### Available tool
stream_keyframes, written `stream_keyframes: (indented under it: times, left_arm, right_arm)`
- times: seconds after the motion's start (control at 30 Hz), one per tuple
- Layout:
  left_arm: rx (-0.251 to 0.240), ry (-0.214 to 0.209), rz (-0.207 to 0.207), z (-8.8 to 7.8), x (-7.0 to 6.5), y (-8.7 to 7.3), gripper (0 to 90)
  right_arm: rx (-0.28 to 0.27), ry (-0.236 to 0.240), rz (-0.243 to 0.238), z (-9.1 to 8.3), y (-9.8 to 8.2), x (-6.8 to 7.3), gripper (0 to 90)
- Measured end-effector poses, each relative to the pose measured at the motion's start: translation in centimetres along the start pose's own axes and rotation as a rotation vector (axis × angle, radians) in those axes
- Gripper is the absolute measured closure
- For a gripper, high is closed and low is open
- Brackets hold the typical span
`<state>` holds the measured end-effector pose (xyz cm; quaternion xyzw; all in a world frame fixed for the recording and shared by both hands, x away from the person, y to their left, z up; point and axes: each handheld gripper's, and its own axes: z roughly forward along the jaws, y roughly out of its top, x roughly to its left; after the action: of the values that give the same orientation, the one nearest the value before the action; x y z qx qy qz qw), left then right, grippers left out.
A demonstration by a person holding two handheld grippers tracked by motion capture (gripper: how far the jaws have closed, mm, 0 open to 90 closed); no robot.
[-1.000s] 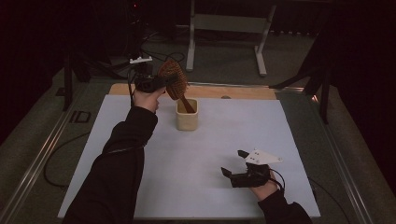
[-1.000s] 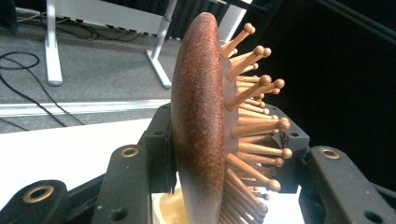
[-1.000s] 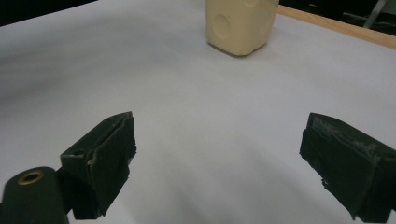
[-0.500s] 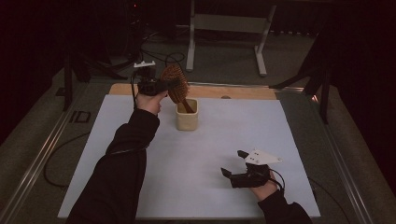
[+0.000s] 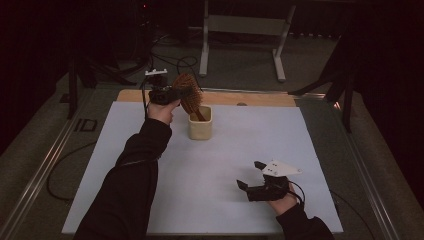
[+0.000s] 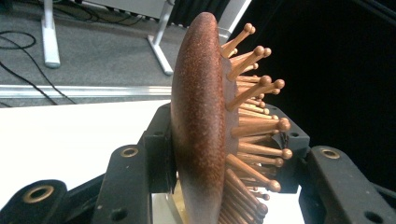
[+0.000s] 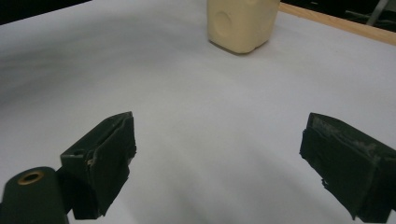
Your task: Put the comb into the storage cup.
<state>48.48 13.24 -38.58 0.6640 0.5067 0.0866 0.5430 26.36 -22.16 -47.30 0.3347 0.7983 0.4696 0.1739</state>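
black sleeves [image 5: 131, 185], black grippers, brass eyelets

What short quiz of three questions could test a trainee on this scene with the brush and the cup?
1. True or false: the left gripper is shut on the head of the wooden hairbrush.
2. Where does the brush handle point? A) into the cream cup B) flat on the white table C) toward the right gripper
3. Fill in: the right gripper's fingers are ____.

Key: 1 true; 2 A; 3 open, with nothing between them.
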Motion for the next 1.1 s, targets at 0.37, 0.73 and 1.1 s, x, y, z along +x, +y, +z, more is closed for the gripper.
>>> stream_keyframes:
  times: [0.37,0.73,1.1]
  left_arm:
    - [0.015,-0.004,-0.011,0.7,0.5,-0.6,53.4]
    - [0.038,-0.012,-0.006,1.2,0.4,-0.7,50.5]
    - [0.059,0.009,0.042,1.1,0.1,-0.5,44.9]
  right_arm:
    - [0.001,0.000,0.004,0.0,-0.1,-0.1,9.7]
    - [0.000,0.002,0.002,0.0,0.0,-0.1,9.7]
    - [0.001,0.005,0.005,0.0,0.0,-0.1,9.6]
